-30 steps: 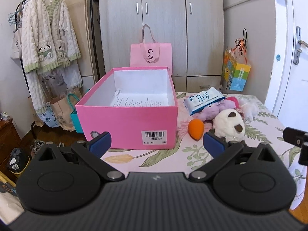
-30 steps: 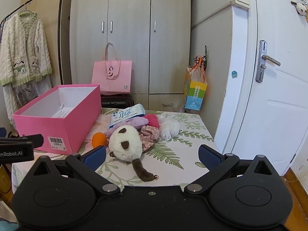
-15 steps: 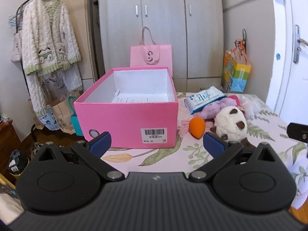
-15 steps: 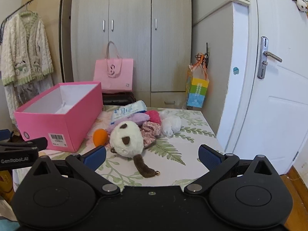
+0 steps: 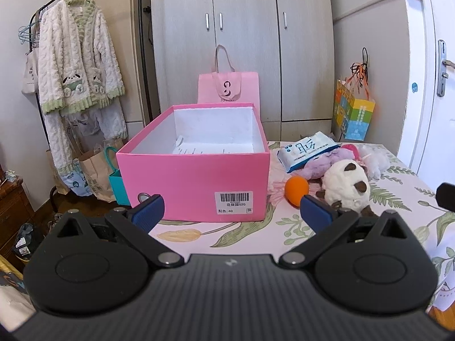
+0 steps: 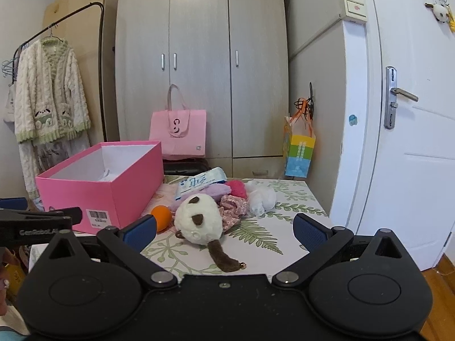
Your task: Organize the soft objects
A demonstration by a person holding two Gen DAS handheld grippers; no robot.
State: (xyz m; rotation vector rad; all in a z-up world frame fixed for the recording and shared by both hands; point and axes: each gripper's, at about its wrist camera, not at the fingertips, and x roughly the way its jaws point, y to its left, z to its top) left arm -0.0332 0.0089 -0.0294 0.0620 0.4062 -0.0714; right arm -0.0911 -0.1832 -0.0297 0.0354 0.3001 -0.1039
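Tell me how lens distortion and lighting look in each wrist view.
Left wrist view: fisheye bows the wardrobe edges outward; soft, even daylight on the pink box, no glare. Right wrist view: the door curves strongly, corners vignette dark; the plush toy is sharp and casts a faint shadow.

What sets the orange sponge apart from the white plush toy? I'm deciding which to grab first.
The orange sponge is small, smooth and one colour; the white plush toy is much bigger, fluffy, with brown patches and a brown tail. The sponge lies close to the pink box; the plush lies farther from it, nearer the open right hand-held gripper. Both rest on the leaf-print tablecloth, outside the box.
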